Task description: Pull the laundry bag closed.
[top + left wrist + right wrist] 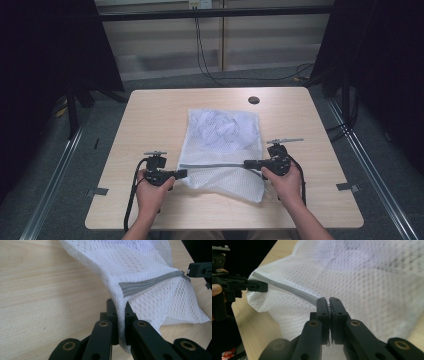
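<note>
Left gripper (181, 173) is clamped tight on the white mesh laundry bag (225, 150), with the netting pinched between its jaws right at the near-left end of the grey zipper (212, 165). No brand, label or writing can be made out on the bag. It's laid flat on the light wooden table (150, 115), with crumpled white stuff seen through the mesh. Over on the right, the right gripper (246, 163) is closed on the zipper's small metal pull (329, 304).

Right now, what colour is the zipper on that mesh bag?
Grey, the zipper runs across the white mesh bag; it shows best in the left gripper view.
</note>
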`<control>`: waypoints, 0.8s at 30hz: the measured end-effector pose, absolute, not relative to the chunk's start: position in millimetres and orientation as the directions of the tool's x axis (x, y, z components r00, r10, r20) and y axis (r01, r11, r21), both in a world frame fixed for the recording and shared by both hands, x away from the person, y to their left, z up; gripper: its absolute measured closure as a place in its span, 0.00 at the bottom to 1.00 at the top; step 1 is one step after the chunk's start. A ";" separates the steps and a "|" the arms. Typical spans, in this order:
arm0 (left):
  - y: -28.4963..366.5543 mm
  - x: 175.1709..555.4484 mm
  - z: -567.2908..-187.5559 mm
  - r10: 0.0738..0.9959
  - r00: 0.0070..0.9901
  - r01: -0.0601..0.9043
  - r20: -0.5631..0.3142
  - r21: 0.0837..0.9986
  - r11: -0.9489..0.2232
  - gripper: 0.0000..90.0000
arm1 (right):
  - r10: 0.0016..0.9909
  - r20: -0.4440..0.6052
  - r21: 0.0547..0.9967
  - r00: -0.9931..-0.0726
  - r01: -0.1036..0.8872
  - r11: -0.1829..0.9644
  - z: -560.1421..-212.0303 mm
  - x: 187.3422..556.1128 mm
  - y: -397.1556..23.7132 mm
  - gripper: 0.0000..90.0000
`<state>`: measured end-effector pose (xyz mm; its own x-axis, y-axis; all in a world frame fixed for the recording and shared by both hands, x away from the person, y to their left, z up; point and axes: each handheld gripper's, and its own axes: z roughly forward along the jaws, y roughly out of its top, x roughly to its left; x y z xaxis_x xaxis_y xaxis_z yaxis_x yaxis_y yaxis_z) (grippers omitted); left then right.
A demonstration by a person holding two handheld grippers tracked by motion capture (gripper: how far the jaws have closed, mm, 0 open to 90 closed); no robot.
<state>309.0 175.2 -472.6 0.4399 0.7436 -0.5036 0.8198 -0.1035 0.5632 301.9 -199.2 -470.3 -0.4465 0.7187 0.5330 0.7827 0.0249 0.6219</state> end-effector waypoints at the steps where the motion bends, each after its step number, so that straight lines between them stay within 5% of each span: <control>1: 175.4 309.2 -472.7 0.745 0.441 0.820 -0.501 0.561 -0.108 0.99 | 0.725 0.532 0.619 -0.438 0.785 0.020 -470.5 301.6 -201.7 0.97; 24: 174.9 309.2 -471.8 0.742 0.438 0.823 -0.507 0.559 -0.105 0.99 | 0.744 0.528 0.619 -0.410 0.786 -0.006 -468.5 298.4 -213.0 0.96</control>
<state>309.2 174.9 -471.8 0.4383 0.7424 -0.5066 0.8228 -0.1045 0.5587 298.4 -213.0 -468.5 -0.4101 0.7438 0.5277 0.7856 -0.0058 0.6187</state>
